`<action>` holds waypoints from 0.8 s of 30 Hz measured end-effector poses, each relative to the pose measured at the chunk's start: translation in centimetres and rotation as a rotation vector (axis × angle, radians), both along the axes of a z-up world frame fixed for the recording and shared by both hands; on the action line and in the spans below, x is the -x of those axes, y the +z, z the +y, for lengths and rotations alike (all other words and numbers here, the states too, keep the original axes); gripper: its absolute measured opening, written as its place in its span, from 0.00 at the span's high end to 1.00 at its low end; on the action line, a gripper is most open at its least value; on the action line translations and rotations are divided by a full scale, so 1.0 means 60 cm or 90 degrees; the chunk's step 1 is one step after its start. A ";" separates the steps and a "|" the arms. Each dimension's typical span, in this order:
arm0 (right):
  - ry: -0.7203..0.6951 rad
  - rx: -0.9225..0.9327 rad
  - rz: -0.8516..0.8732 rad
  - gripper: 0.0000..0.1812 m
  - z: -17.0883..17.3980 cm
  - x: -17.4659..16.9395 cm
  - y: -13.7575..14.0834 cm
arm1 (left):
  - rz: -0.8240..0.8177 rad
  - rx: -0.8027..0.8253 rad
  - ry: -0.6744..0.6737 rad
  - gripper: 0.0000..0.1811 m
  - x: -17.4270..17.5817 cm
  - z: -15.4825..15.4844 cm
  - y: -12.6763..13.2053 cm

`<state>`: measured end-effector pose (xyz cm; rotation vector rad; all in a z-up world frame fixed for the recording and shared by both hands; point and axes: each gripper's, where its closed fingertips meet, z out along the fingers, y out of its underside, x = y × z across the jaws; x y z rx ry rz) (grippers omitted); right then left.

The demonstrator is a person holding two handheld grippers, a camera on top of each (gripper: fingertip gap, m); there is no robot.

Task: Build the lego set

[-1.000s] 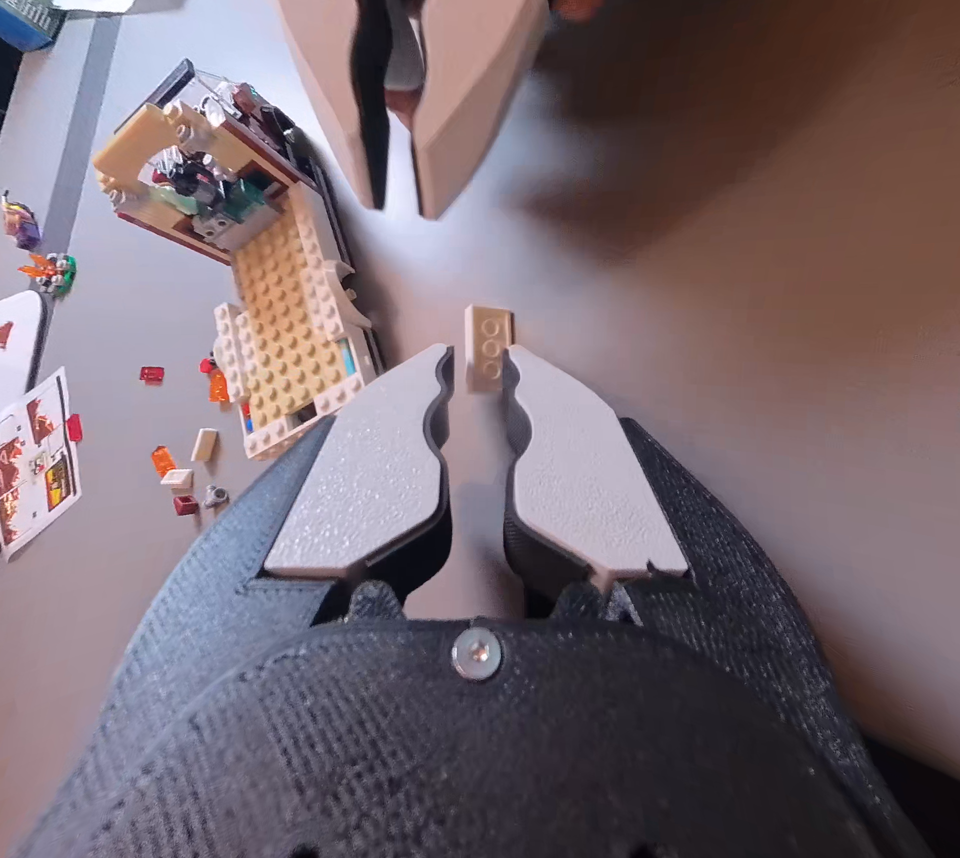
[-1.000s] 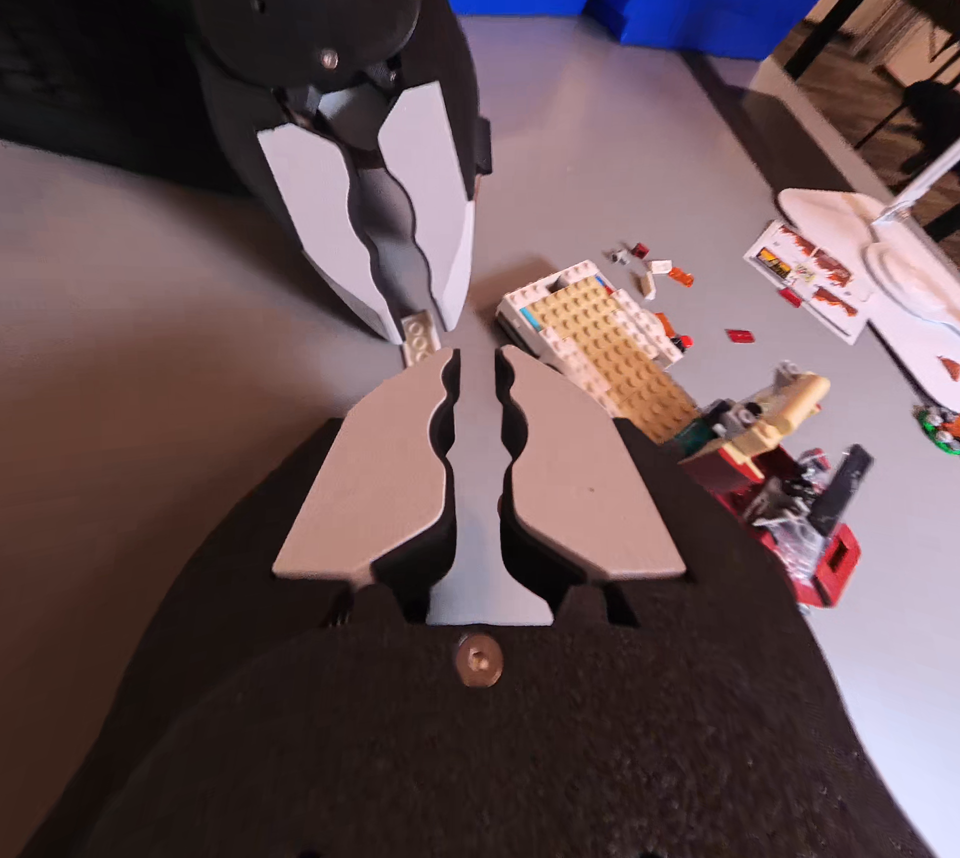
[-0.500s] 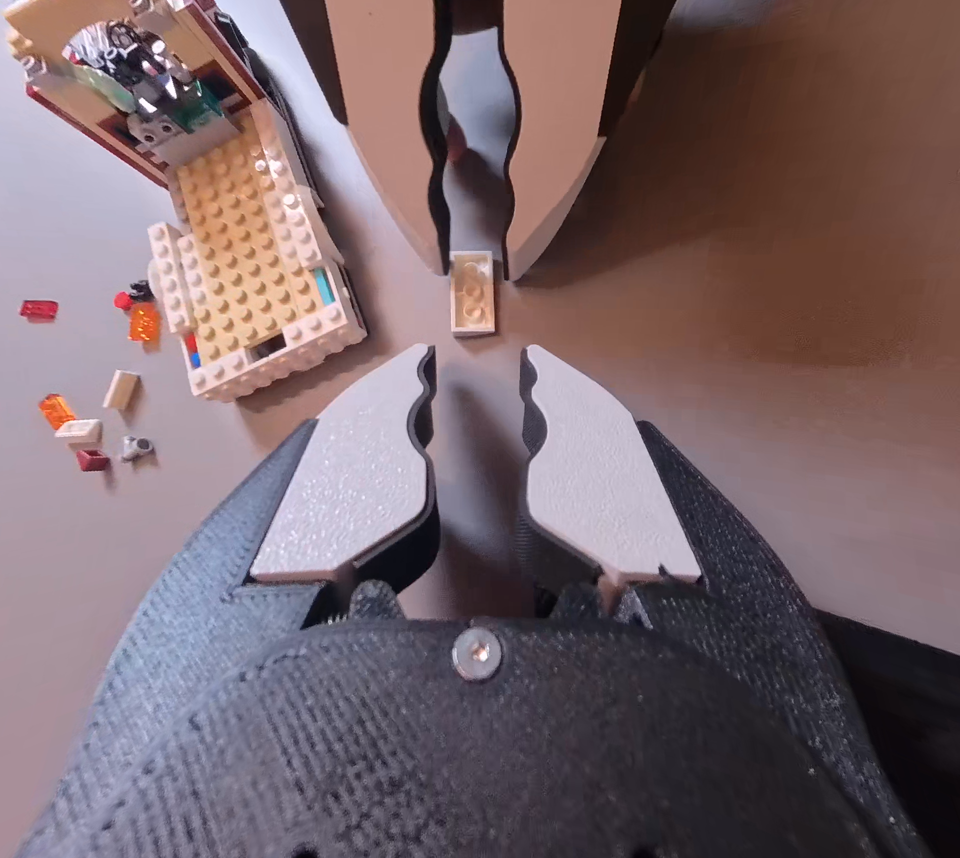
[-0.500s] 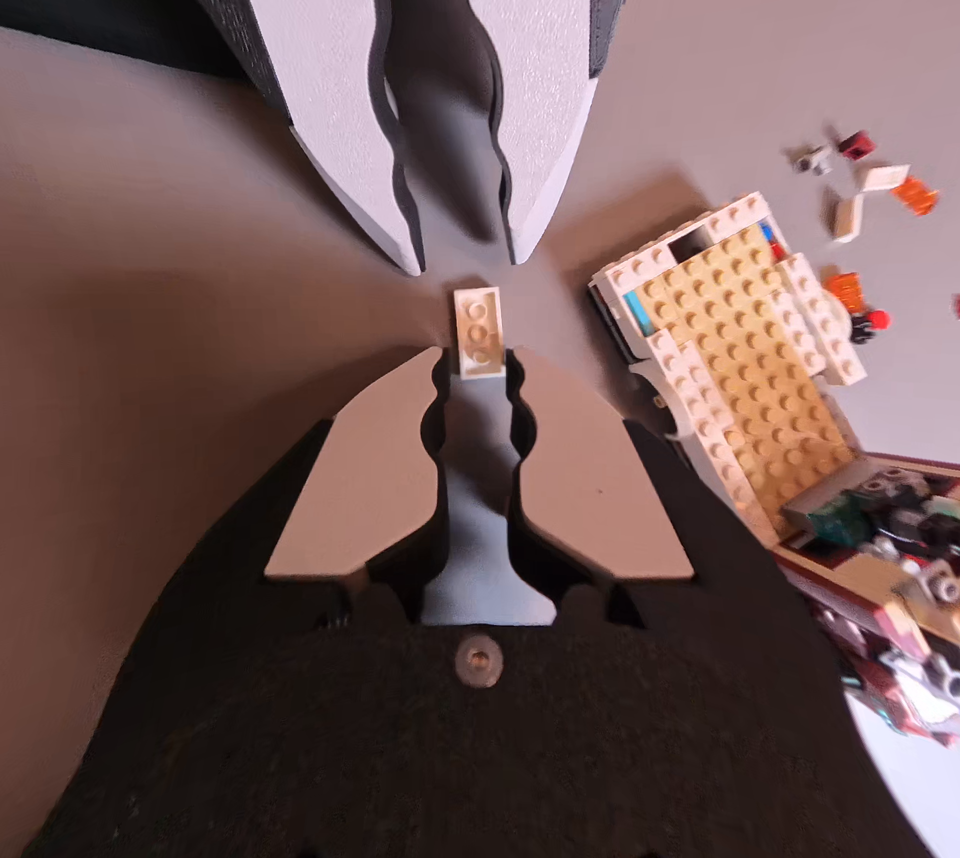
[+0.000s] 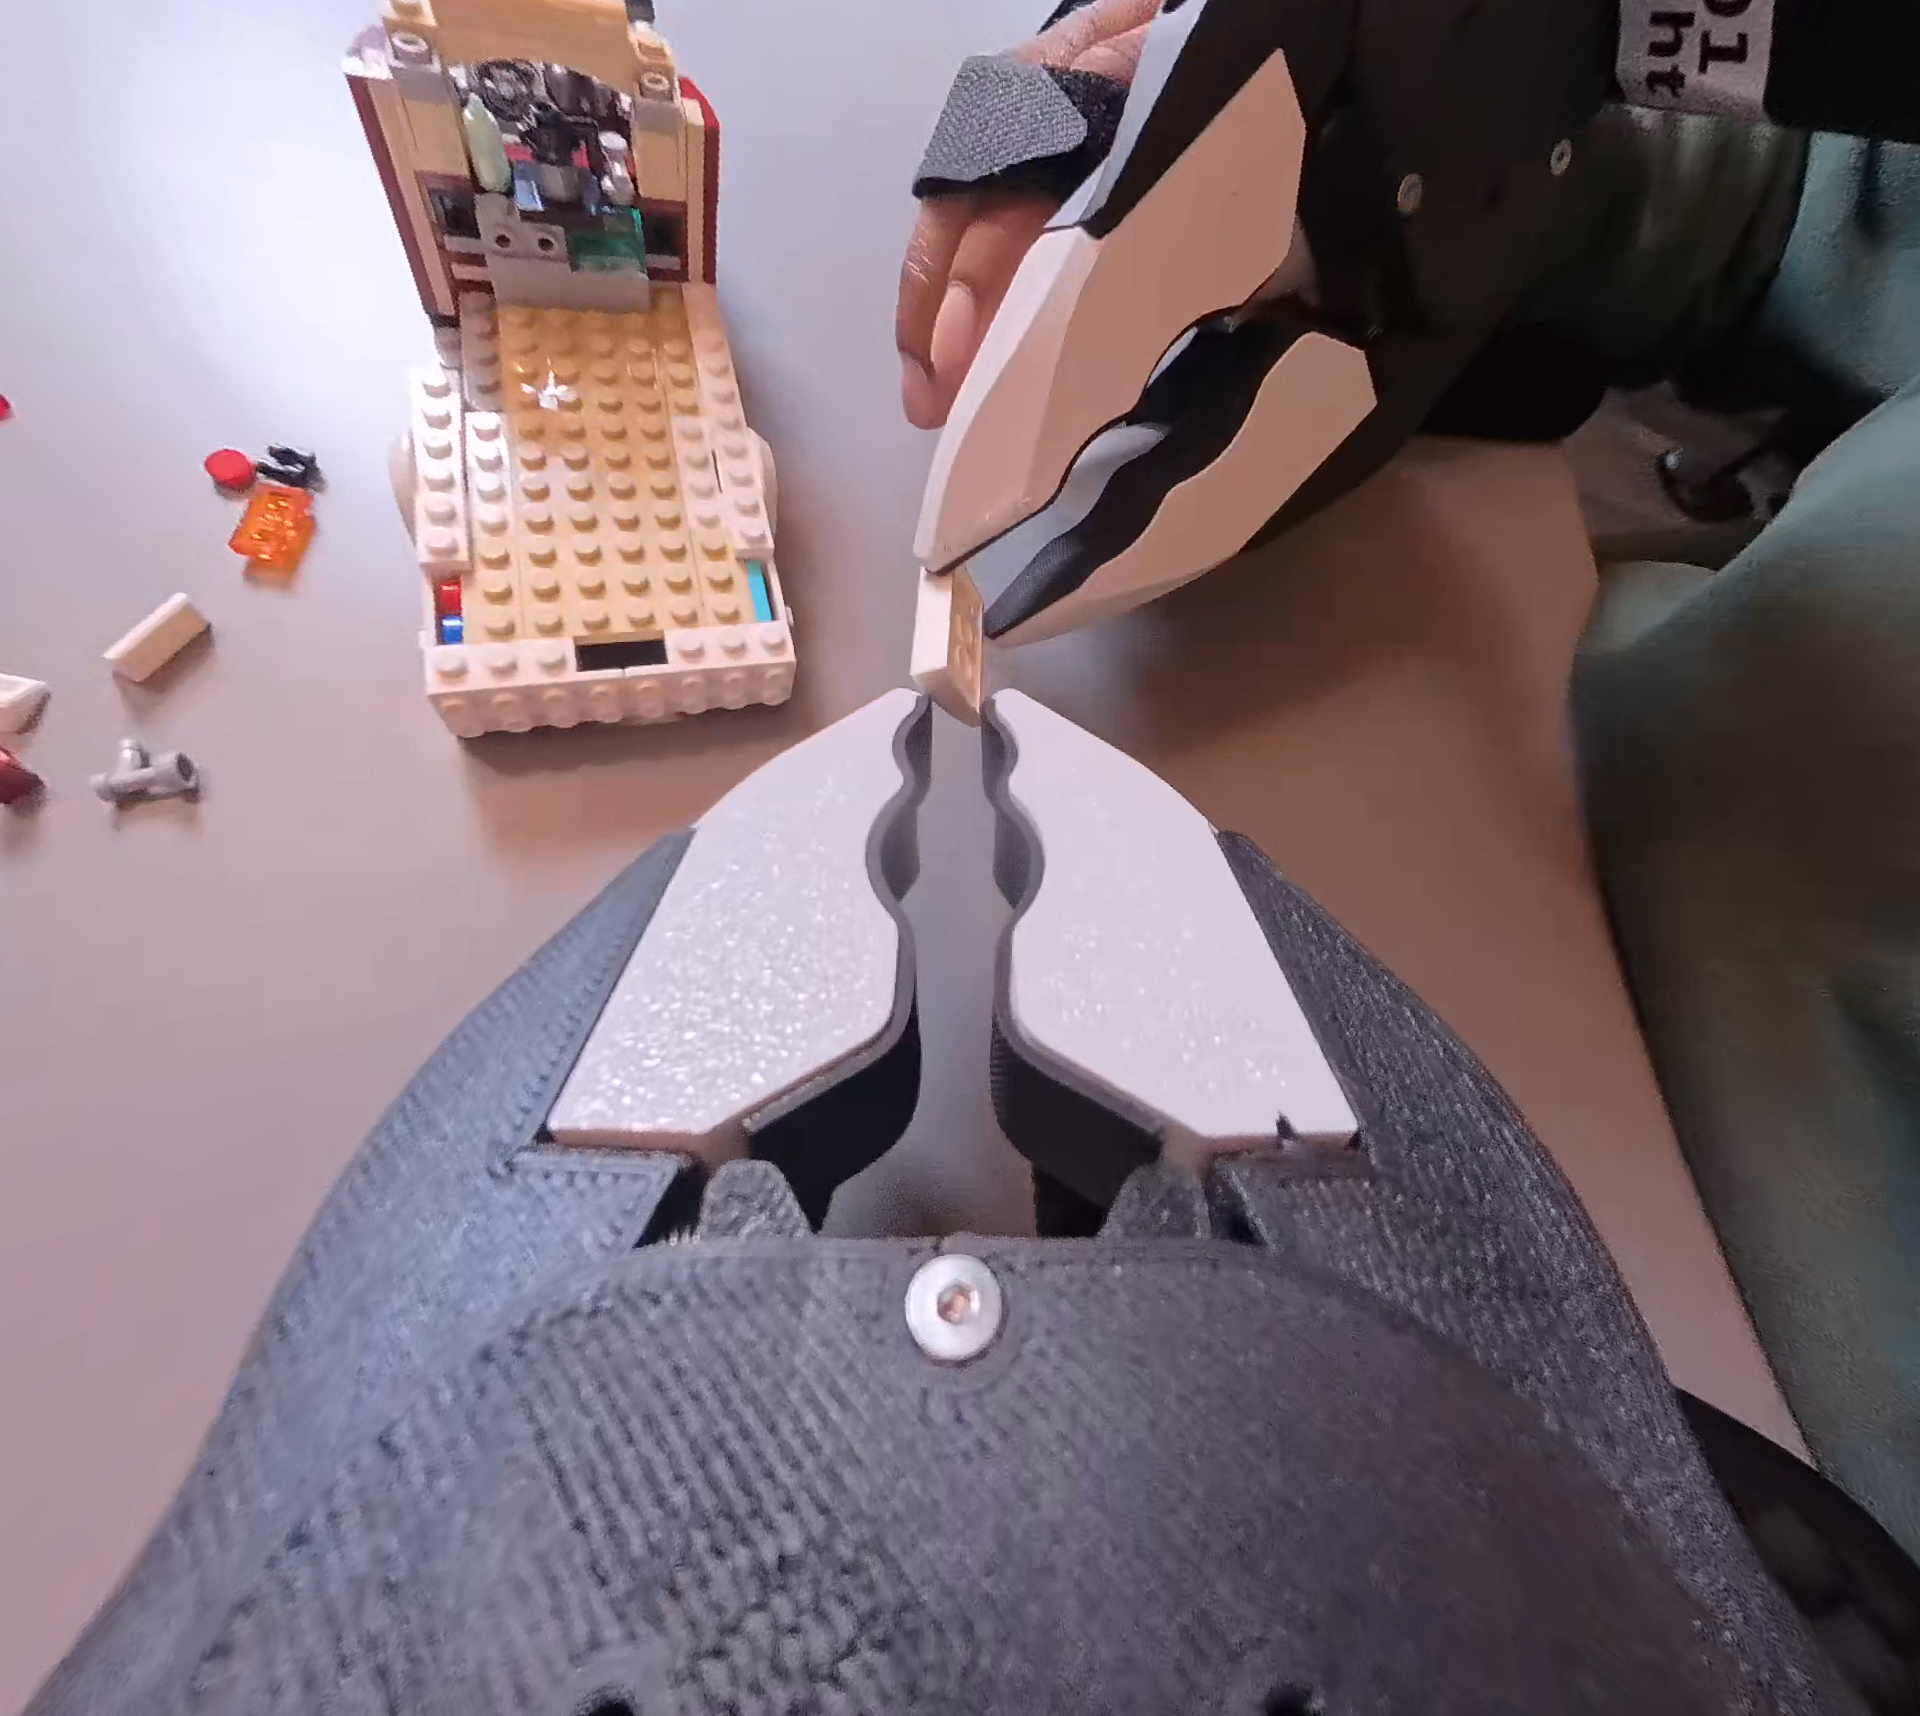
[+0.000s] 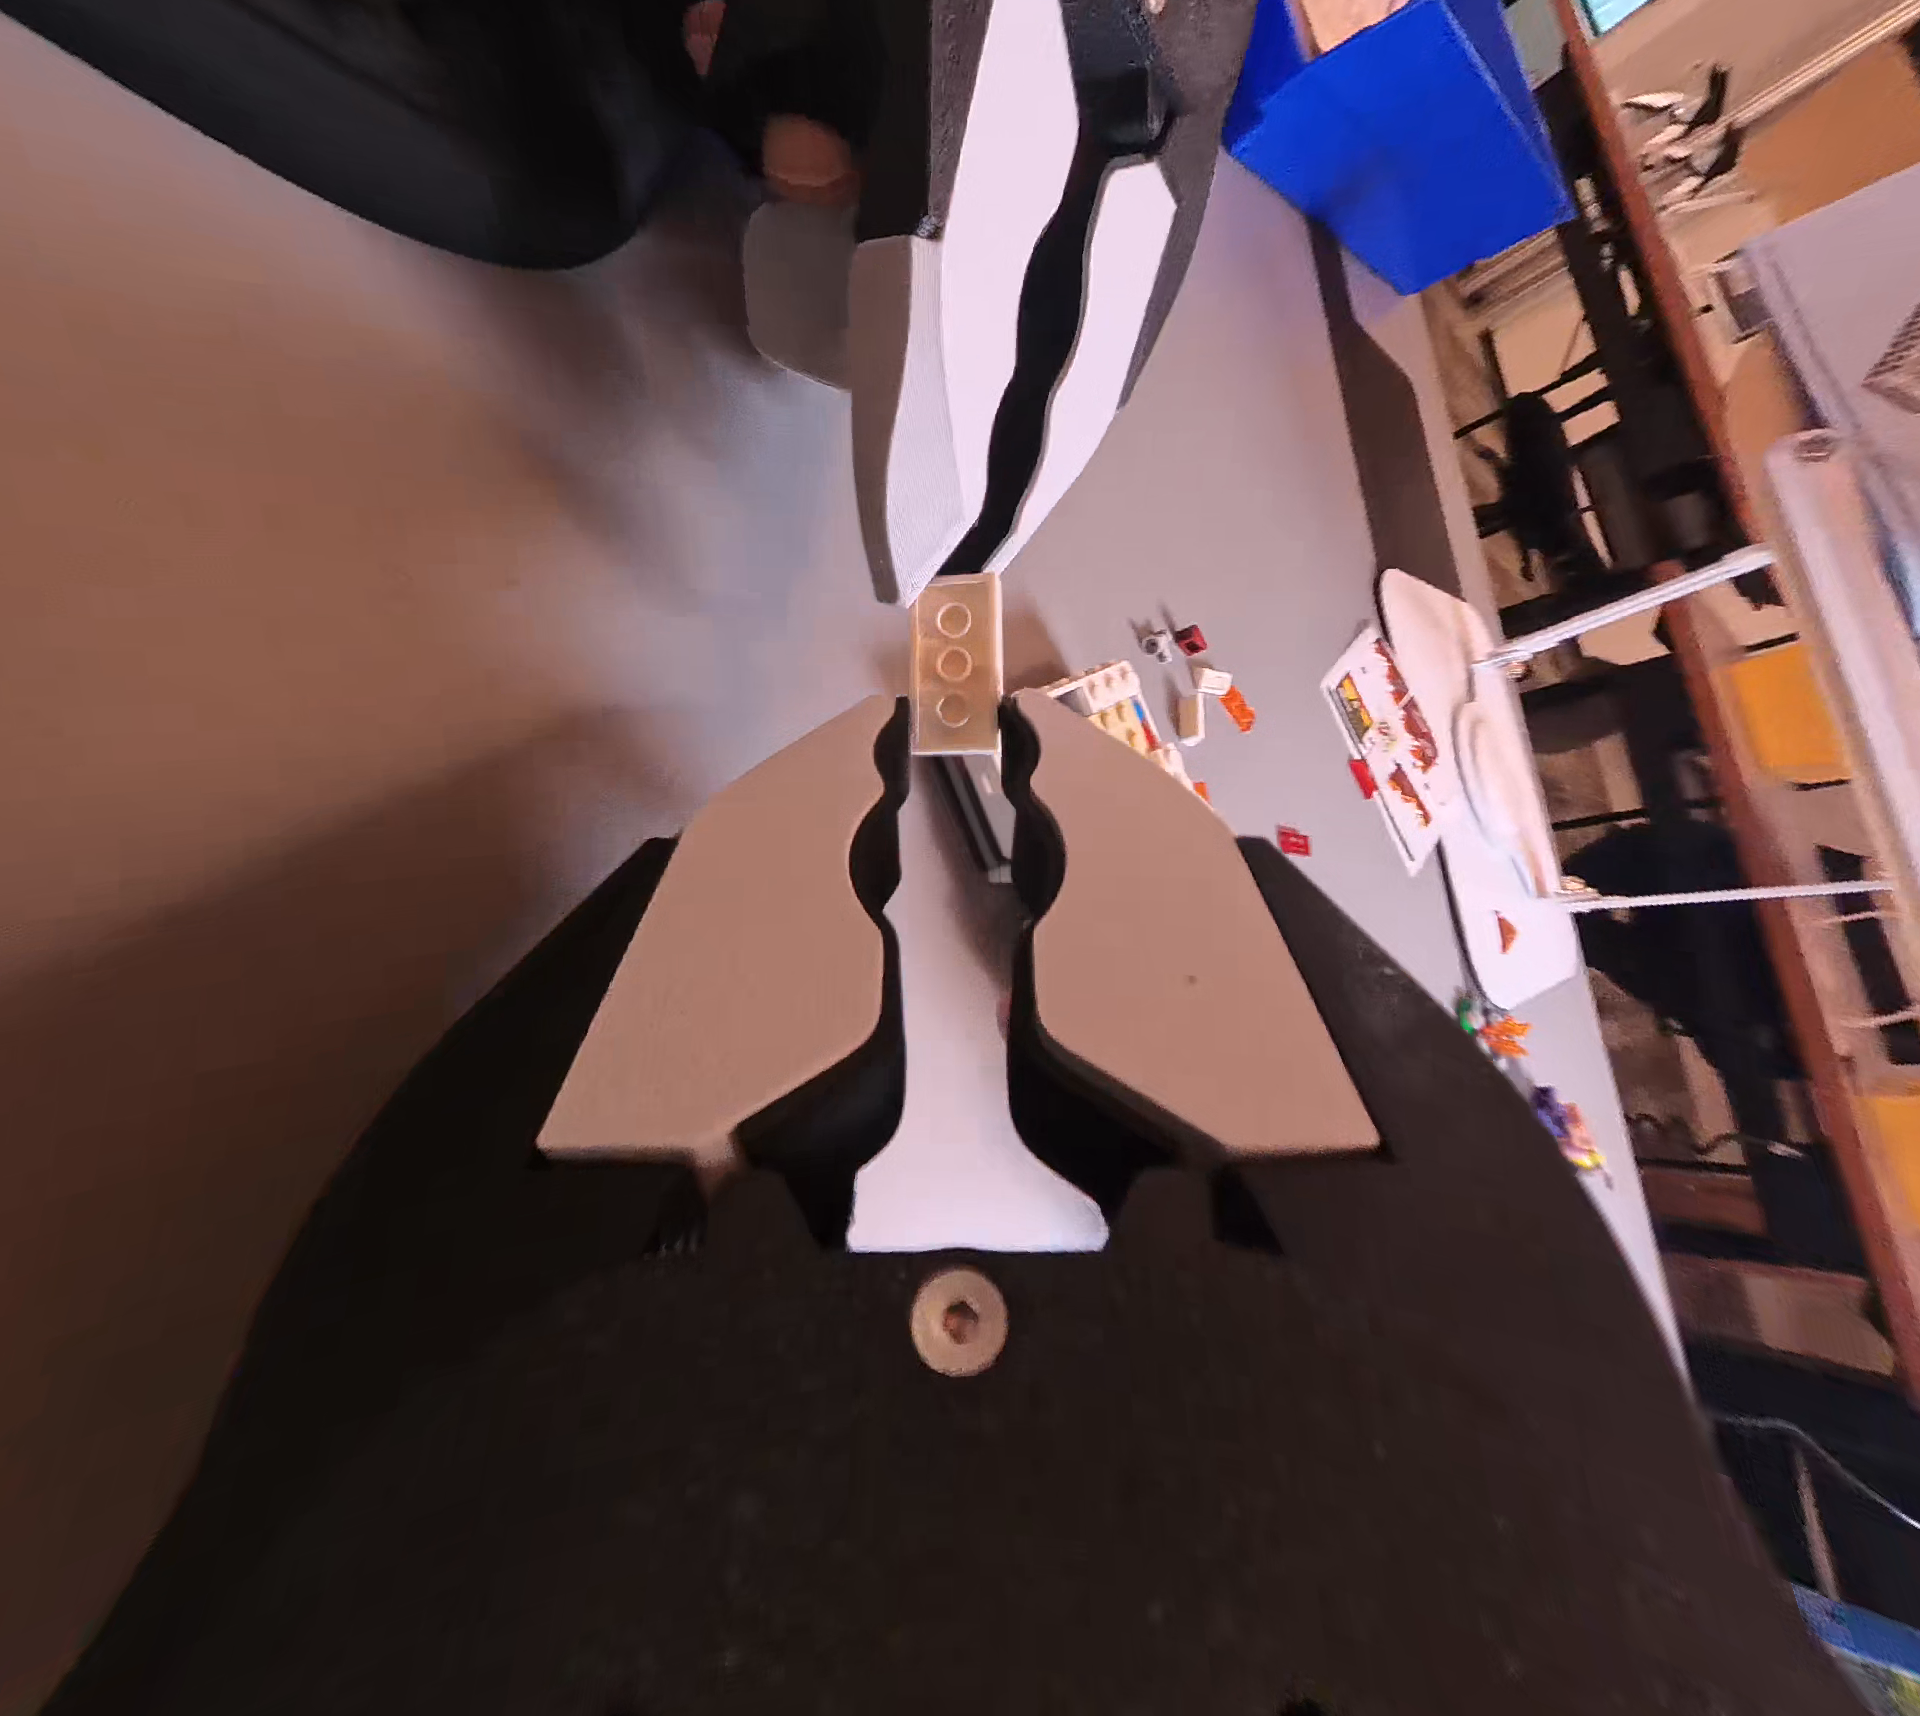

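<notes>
Grey table with a half-built lego house and loose bits.
Both grippers, left and right, pinch one tan plate from opposite ends, jaws nearly closed.

- the left wrist view sits just behind the left gripper and looks forward and down along its two fingers, close over the grey table.
- its frame reaches the half-built lego model at upper left, and the right gripper coming in from the upper right.
- the right wrist view sits just behind the right gripper, rolled sideways, so the table edge and the room beyond run tilted down its right side.
- the left gripper faces it from above.
- both views share the tan plate between the tips, and the loose pieces.
</notes>
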<state>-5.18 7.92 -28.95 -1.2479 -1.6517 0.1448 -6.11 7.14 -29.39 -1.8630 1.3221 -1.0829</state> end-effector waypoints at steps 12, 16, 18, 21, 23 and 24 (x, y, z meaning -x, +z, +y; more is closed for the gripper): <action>-0.043 0.190 0.058 0.89 -0.001 -0.010 -0.002 | 0.146 -0.376 0.016 0.98 -0.012 0.007 -0.001; -0.029 0.169 0.019 0.96 -0.010 -0.007 -0.015 | 0.183 -0.456 0.003 0.98 -0.020 -0.002 -0.002; -0.019 0.147 0.015 0.96 -0.011 -0.007 -0.013 | 0.185 -0.467 0.000 0.98 -0.020 -0.003 -0.002; 0.011 0.106 0.023 0.96 -0.017 -0.005 -0.004 | 0.143 -0.382 -0.029 0.95 -0.017 -0.013 0.000; 0.034 0.069 0.031 0.96 -0.022 -0.004 0.006 | 0.085 -0.282 -0.051 0.83 -0.013 -0.022 0.007; 0.048 0.049 0.031 0.97 -0.026 -0.003 0.010 | 0.052 -0.223 -0.068 0.82 -0.010 -0.029 0.011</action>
